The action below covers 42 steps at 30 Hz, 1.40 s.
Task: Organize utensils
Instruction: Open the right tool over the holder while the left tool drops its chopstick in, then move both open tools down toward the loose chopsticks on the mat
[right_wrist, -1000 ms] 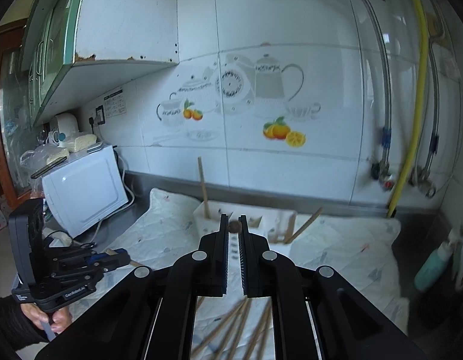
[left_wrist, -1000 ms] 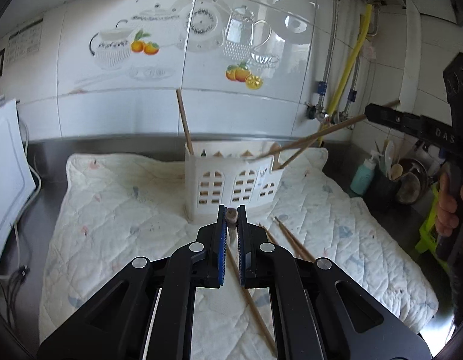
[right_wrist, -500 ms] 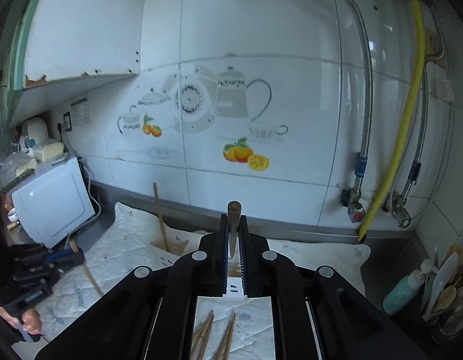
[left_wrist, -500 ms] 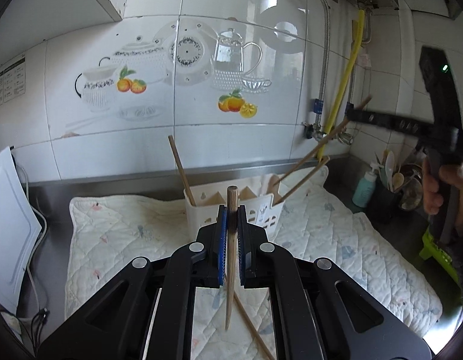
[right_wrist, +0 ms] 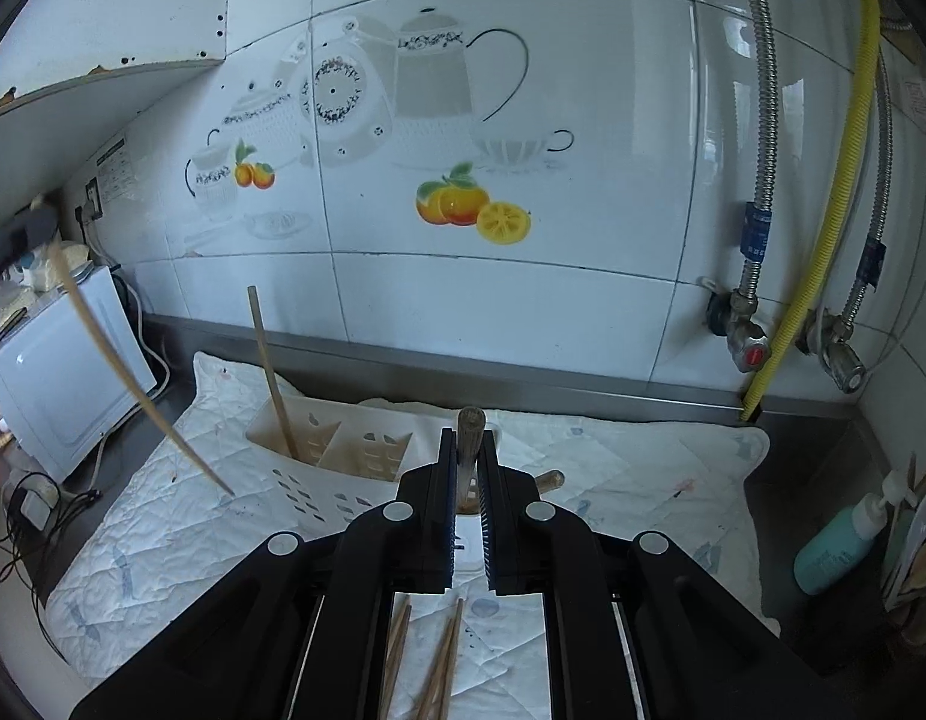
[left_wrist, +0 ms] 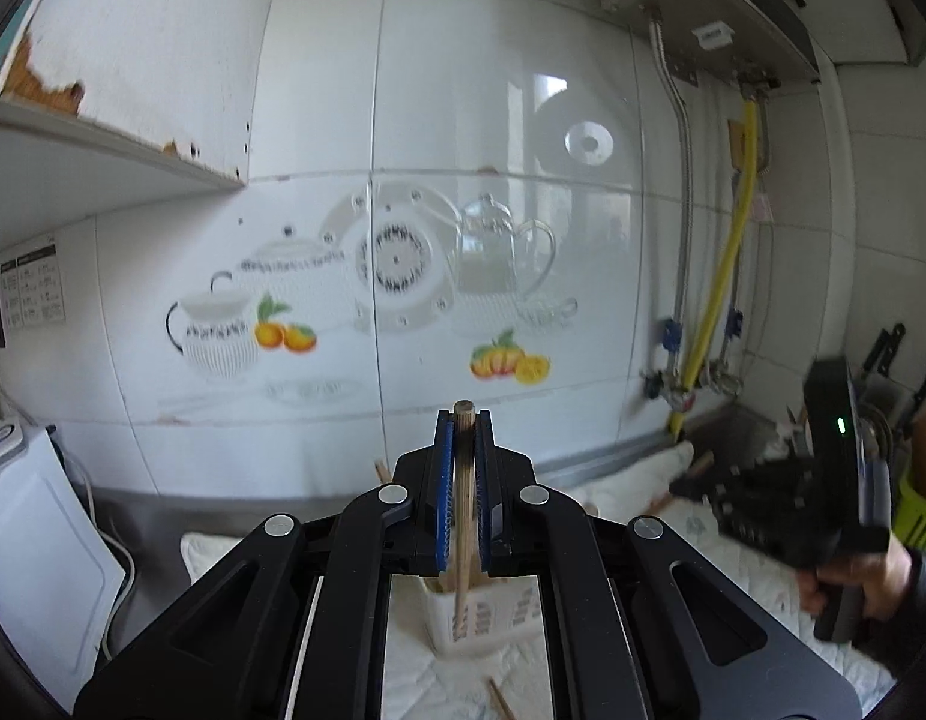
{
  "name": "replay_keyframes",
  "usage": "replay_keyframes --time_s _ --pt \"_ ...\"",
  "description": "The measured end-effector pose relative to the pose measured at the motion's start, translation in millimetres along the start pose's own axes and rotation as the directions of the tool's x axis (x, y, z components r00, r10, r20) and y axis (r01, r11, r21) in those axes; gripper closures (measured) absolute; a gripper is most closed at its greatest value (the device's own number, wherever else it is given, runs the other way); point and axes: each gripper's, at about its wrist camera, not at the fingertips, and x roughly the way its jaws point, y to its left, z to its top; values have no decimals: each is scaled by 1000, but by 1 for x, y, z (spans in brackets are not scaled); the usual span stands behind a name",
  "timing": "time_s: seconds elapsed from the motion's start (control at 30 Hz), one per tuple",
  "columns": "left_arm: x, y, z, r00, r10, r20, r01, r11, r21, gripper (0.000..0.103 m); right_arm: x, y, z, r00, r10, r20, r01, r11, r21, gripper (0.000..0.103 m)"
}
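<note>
The left tongs (left_wrist: 464, 462) are clamped on an upright chopstick (left_wrist: 461, 516), its tip hanging above the white caddy (left_wrist: 481, 618). The right tongs (right_wrist: 467, 480) pinch the top of a second chopstick (right_wrist: 470, 429), which drops into the caddy's (right_wrist: 342, 456) right end; the pads look only barely parted round it.

The step in hand, I judge, is loading chopsticks into the caddy. The right tongs next need to let go cleanly; the left must line its stick over a free slot and lower it.

More loose chopsticks (right_wrist: 426, 654) lie near on the quilted mat (right_wrist: 643, 468), one stick (right_wrist: 270, 372) already stands at the caddy's left. The mat covers a steel worktop (right_wrist: 811, 480) under a tiled wall (right_wrist: 523, 120) with a yellow hose (right_wrist: 823, 210) right, a white appliance (right_wrist: 60, 372) left.
</note>
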Motion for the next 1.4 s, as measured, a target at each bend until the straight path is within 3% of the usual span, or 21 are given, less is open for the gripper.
replay_keyframes --time_s 0.07,0.3,0.67,0.97,1.33,1.4 --pt "6 0 11 999 25 38 -25 1000 13 98 -4 -3 -1 1000 0 18 0 1000 11 91" --pt "33 7 30 997 46 59 -45 999 -20 98 -31 -6 -14 997 -10 80 10 1000 -5 87" --pt "64 8 35 996 20 91 -14 997 -74 98 -49 7 -45 994 51 92 -49 999 -22 86" --pt "82 13 10 1000 18 13 -17 997 -80 98 -40 16 -59 995 89 54 -87 996 -28 86" --pt "68 19 -30 997 -1 -75 -4 998 -60 98 -26 5 -97 996 90 -23 -90 996 8 86" --pt "66 19 -41 994 -23 -102 17 998 -64 94 -22 1 -106 995 87 -45 -87 996 15 86"
